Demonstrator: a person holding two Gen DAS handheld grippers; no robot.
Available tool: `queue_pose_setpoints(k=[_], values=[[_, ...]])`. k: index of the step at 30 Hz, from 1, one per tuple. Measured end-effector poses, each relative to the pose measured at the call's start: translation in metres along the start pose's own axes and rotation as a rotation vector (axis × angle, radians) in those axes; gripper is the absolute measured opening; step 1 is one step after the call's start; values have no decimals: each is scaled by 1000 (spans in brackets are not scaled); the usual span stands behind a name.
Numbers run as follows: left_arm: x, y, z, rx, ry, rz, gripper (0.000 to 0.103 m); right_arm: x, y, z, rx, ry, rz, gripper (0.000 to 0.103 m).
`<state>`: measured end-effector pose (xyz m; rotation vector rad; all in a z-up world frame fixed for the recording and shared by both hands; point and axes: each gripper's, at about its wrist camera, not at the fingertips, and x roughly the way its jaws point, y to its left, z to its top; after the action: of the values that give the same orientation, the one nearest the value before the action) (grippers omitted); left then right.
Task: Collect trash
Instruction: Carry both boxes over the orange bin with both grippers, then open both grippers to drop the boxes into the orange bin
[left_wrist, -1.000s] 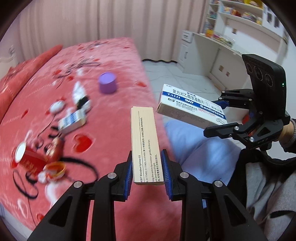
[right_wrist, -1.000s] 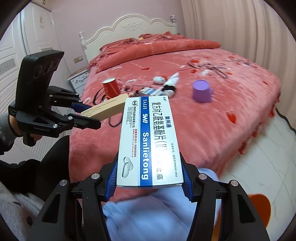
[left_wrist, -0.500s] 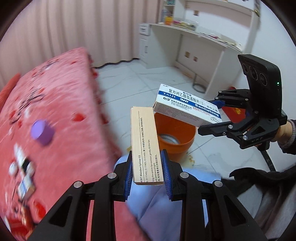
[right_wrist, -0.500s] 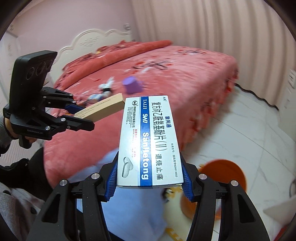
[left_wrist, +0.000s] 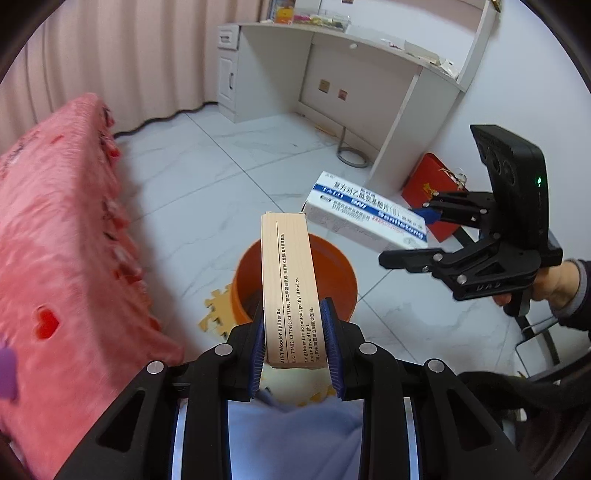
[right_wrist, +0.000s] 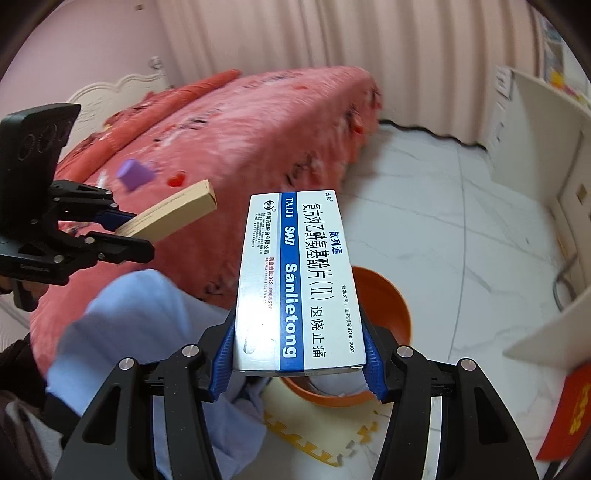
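Left wrist view: left gripper (left_wrist: 295, 338) clamped on the tan lipliner box (left_wrist: 290, 288), long axis running forward past the fingertips, far end hanging over the orange bucket (left_wrist: 347, 280) on the floor just ahead and below — nearer it than the right. Right wrist view: right gripper (right_wrist: 297, 356) shut on the white-and-blue medicine box (right_wrist: 297, 280), likewise lengthwise, bucket rim (right_wrist: 400, 310) directly beneath and beyond — 2 boxes held, neither yet dropped.

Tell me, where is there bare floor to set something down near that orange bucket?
The white tiles between the bed and the desk, beyond the bucket, lie bare. It is crowded by the bucket's near side, with foam mat pieces there, and by the desk leg, where a red box leans.
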<state>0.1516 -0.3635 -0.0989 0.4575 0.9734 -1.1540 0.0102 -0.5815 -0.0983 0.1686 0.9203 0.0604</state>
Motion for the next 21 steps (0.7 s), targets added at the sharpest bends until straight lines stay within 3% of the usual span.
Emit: queue_pose_setpoints(k=[8,14,18,21], values=[[63,9,16,-48,70,-63,30,43,-41,-16,97,78,-27,57],[86,5,22,-45,107,-83,30,61,-58,-26,150,104,-38,57],[97,4,24,-53,125,-75,33,69,-65,-31,177,114,-49,57],[94,5,21,-55,125,-69,45,74,-63,-32,172,122,-46,57]])
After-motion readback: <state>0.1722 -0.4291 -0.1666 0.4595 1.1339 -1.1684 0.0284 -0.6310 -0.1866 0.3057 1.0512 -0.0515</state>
